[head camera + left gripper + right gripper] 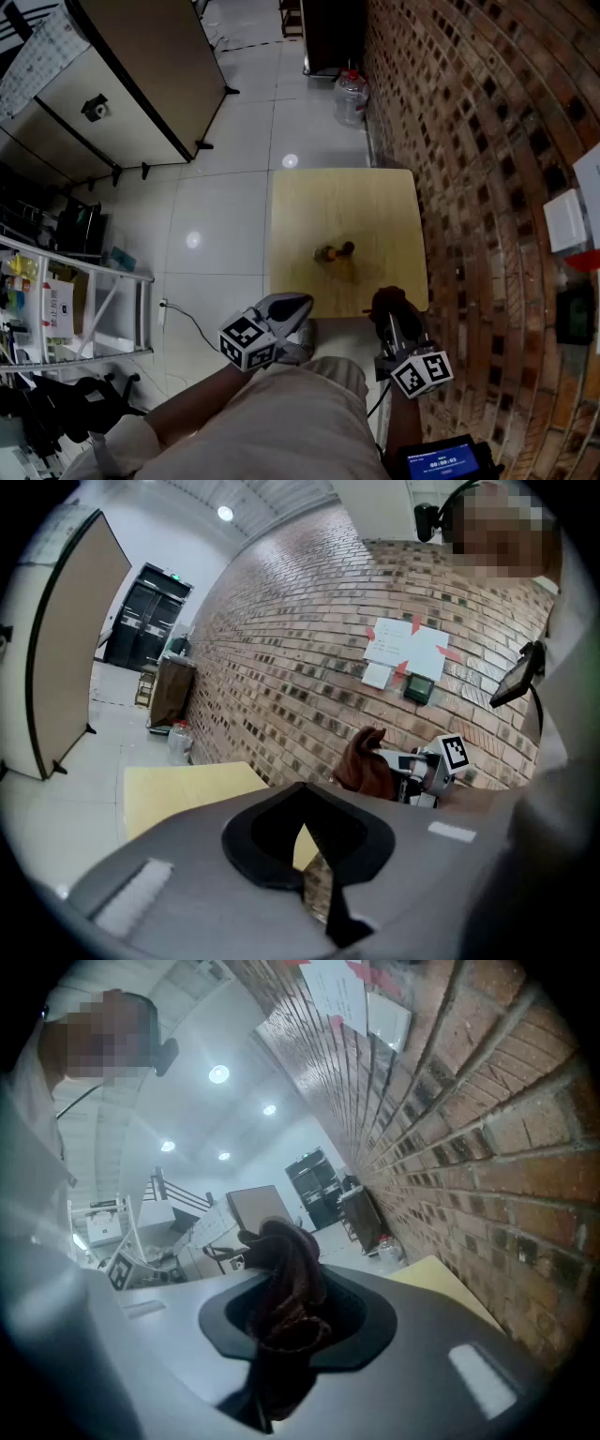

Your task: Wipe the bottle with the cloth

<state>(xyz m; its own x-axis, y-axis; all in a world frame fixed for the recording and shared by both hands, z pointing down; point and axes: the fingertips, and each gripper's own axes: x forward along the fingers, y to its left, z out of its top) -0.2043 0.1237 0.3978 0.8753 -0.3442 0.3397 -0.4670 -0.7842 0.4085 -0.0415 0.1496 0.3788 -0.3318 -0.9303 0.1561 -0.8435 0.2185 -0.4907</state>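
Observation:
A small brown bottle (334,251) with a dark cap sits near the middle of the yellow table (375,202); whether it stands or lies is unclear. Short of the table's near edge, my right gripper (392,304) is shut on a bunched dark brown cloth (281,1283) that sticks up out of its jaws. The cloth (367,760) also shows in the left gripper view, off to the right. My left gripper (296,304) hovers at the table's near left corner. Its jaws (306,844) are shut with nothing between them. The bottle is apart from both grippers.
A brick wall (487,141) runs along the table's right side, with papers (411,653) pinned on it. On the floor beyond the table stands a water jug (352,96). A beige partition (141,75) and a metal rack (84,300) are to the left. A cable (192,323) lies by the table.

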